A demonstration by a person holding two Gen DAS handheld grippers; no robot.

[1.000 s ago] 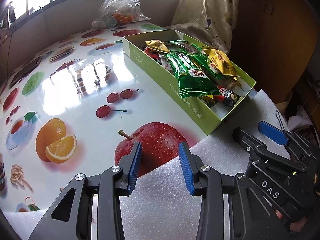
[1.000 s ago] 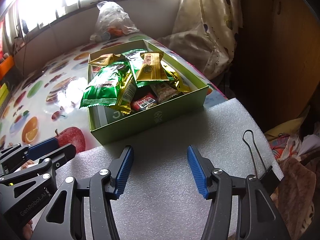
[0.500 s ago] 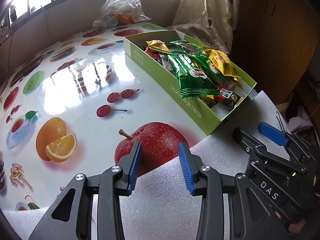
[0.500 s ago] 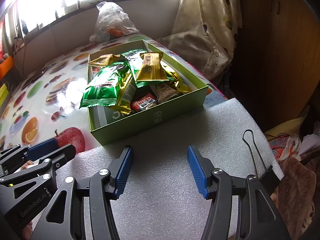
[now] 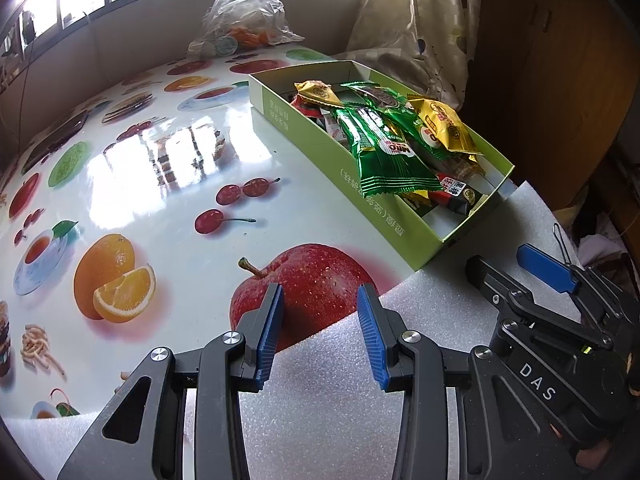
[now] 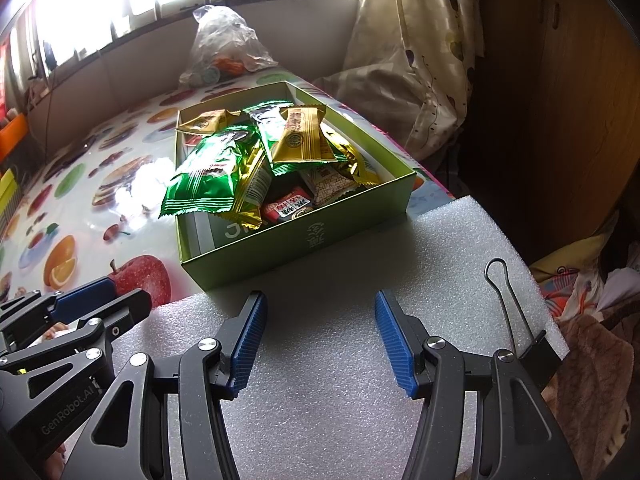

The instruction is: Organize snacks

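A green cardboard box sits on the fruit-print table, filled with several snack packets: green ones, gold ones and a red one. The box also shows in the left wrist view with the green packets on top. My left gripper is open and empty, low over the edge of a white foam sheet, left of the box. My right gripper is open and empty over the foam, just in front of the box. Each gripper shows in the other's view.
The white foam sheet covers the table's near corner. A black binder clip clamps its right edge. A clear plastic bag lies at the table's far edge under the window. A curtain and a wooden cabinet stand to the right.
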